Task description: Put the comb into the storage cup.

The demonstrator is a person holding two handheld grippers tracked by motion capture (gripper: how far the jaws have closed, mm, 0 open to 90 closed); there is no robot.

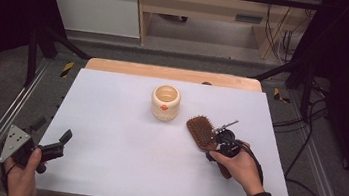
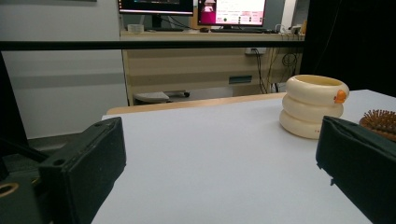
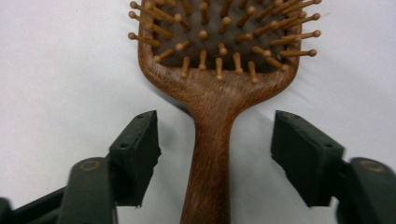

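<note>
A wooden paddle hairbrush [image 1: 201,130] lies bristles up on the white table [image 1: 119,162], right of centre, its handle running back toward the person's right hand. My right gripper [image 1: 219,140] hovers over the handle. In the right gripper view its jaws stand open on either side of the hairbrush handle [image 3: 212,140] without touching it, so the right gripper [image 3: 217,137] holds nothing. My left gripper [image 1: 52,131] rests open at the table's front left corner. The left gripper [image 2: 224,161] is empty and points across the table toward the cup.
A cream ringed cup [image 1: 165,102] with an orange dot stands upright near the table's middle back, left of the brush; the cup [image 2: 313,105] and brush bristles [image 2: 380,120] appear at the right of the left gripper view. Metal rails run along both table sides.
</note>
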